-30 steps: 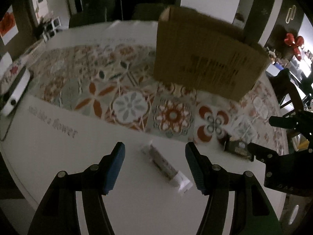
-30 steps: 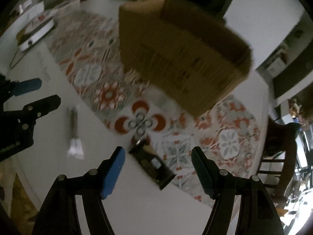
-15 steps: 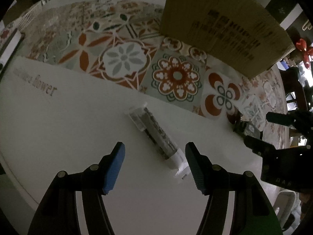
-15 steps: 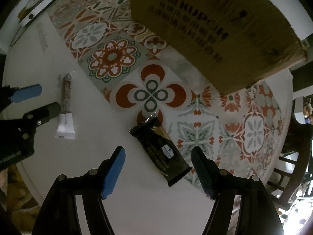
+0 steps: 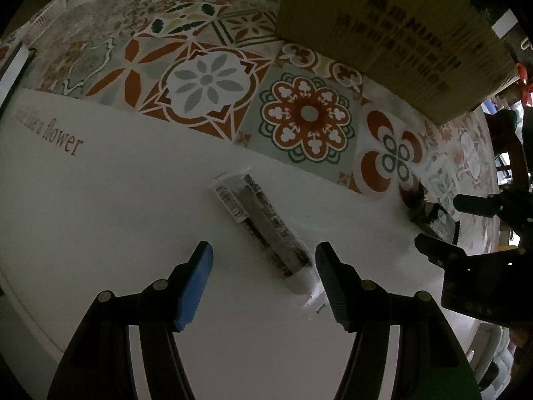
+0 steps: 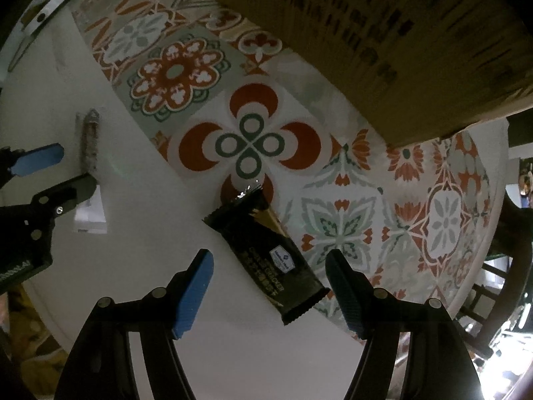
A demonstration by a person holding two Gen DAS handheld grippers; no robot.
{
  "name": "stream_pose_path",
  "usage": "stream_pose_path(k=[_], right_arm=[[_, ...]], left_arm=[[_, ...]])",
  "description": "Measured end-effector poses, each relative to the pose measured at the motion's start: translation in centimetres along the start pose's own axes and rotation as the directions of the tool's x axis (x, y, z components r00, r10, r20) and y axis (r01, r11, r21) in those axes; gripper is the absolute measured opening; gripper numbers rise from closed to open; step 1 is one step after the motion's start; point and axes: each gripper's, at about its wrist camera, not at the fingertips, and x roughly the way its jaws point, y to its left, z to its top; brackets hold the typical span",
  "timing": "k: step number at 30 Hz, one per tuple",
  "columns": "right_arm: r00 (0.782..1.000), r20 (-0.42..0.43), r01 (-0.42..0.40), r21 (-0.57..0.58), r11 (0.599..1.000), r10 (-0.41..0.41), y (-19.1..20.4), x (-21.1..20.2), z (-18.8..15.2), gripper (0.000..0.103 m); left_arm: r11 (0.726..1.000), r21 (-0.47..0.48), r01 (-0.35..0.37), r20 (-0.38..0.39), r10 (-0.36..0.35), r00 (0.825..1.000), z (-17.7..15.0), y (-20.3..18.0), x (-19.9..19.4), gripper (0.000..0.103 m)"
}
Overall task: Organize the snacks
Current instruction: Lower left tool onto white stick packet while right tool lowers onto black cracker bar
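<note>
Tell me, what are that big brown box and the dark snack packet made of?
The box looks like plain corrugated cardboard: matte brown, faintly ribbed, with black print. The dark snack packet seems to be glossy plastic or foil film: it catches the light, and its ends are crimped in a zigzag seal.

Ahead of my jaws the tall brown cardboard box point(image 5: 383, 30) blocks the way. Around the jaws the white round table point(image 5: 116, 200) lies free, only two flat wrappers.
</note>
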Motion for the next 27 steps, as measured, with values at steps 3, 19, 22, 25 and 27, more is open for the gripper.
stream_pose_path(k=[3, 19, 22, 25, 27], right_arm=[[1.0, -0.006, -0.016, 0.024, 1.0, 0.016, 0.0, 0.6, 0.1, 0.07], [0.993, 0.094, -0.094, 0.177, 0.98, 0.079, 1.3, -0.4, -1.7, 0.039], [0.984, 0.15, -0.127, 0.248, 0.96, 0.092, 2.0, -1.2, -2.6, 0.039], [0.973, 0.217, -0.144, 0.285, 0.948, 0.082, 2.4, -2.5, -3.3, 0.038], [0.963, 0.254, -0.167, 0.322, 0.932, 0.085, 2.1, -3.5, -3.5, 0.038]], left_arm=[[1.0, 0.007, -0.002, 0.0, 0.002, 1.0, 0.0, 0.0, 0.2, 0.063], [0.99, 0.092, 0.107, 0.024, -0.11, 0.994, 0.2, 0.2, -0.1, 0.028], [0.985, 0.118, 0.129, 0.024, -0.133, 0.991, 0.0, 0.3, -0.2, 0.026], [0.98, 0.135, 0.146, 0.038, -0.152, 0.988, -0.7, 0.2, -0.9, 0.021], [0.976, 0.152, 0.154, 0.051, -0.163, 0.985, -0.5, 0.2, -1.3, 0.018]])
